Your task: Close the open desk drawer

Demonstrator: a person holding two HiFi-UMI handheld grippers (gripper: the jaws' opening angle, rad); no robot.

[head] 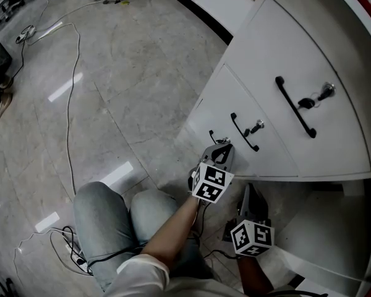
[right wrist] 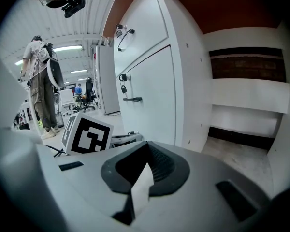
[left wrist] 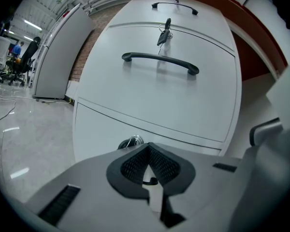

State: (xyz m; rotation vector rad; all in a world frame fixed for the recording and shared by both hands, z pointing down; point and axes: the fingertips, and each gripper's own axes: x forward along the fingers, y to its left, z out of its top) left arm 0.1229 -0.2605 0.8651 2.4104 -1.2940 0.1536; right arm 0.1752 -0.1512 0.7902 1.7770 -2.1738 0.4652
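A: Checking drawer status: is anything sticking out?

B: Doesn't look like it. All three fronts on the desk pedestal (head: 334, 73) read flush in the left gripper view. The bottom drawer (left wrist: 116, 124) sits level with the one above. Judged closed, or very nearly.

A: Grippers?

B: The left gripper (head: 222, 147) is right at the bottom drawer's front, jaws pressed together, nothing between them. Contact with the front can't be confirmed. The right gripper (head: 250, 193) hangs low by the pedestal's side, jaws also together, empty.

A: What's left?

B: Probably one last seating push at most, then back off.
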